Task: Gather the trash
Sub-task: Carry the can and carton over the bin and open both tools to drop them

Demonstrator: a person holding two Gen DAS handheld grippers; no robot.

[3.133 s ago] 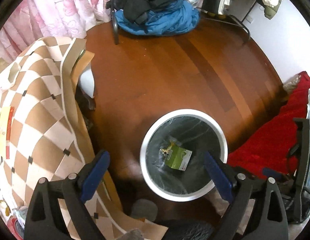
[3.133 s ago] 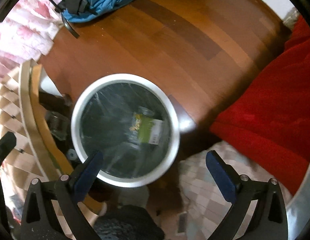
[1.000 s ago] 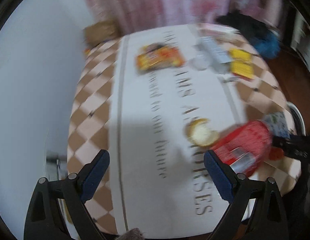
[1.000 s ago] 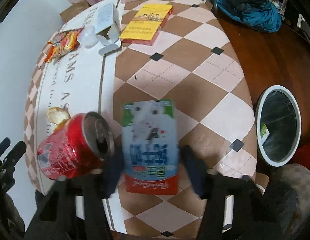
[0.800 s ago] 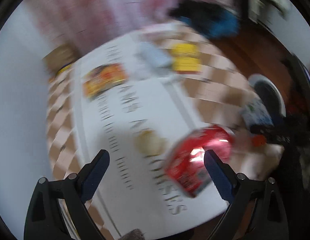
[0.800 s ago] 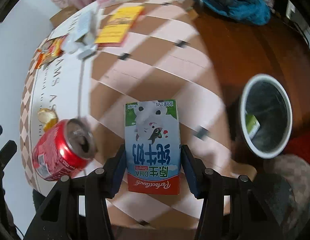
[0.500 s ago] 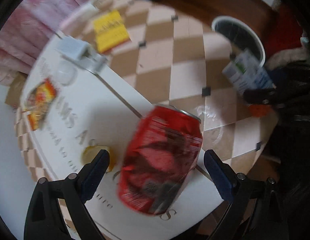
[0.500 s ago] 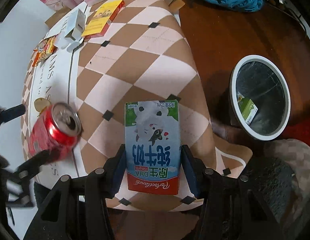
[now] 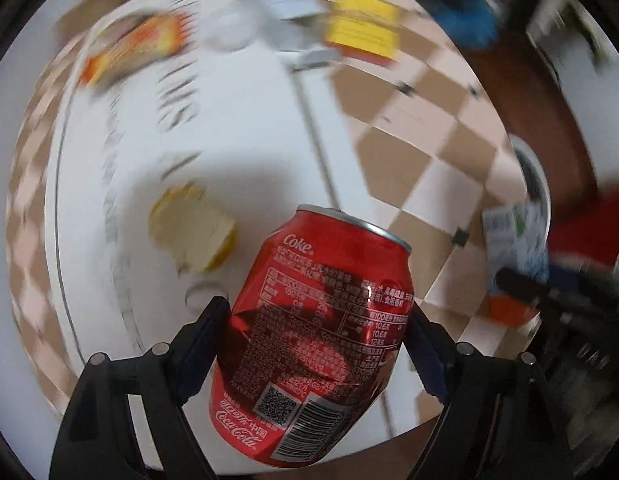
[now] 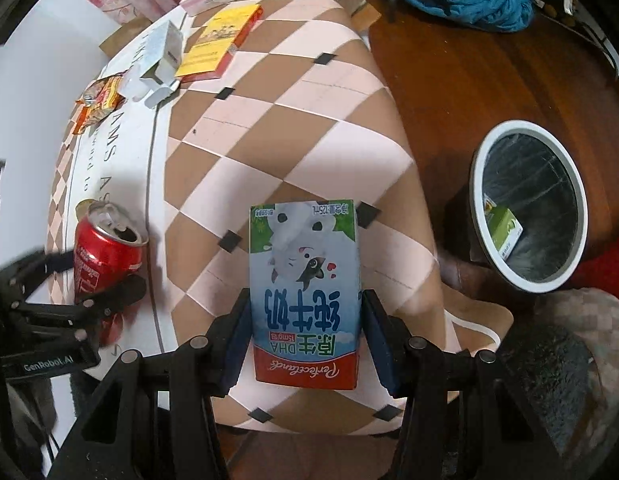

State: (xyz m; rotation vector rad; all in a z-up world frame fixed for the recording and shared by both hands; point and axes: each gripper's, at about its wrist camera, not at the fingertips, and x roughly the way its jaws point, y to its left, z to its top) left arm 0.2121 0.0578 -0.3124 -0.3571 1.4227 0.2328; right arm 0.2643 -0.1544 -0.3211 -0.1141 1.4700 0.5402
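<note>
while the bin holds a green carton, left gripper closes around the can, right gripper clamps the milk box.

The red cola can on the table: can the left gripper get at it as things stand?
Probably yes. The red cola can already sits between the jaws of the left gripper, which are closing around it. Nothing blocks them; the peel lies clear beside it.

Red Coke can with white script; blue-and-white milk carton with a red base band; brown-and-pink checked tablecloth; white-rimmed black bin.
</note>
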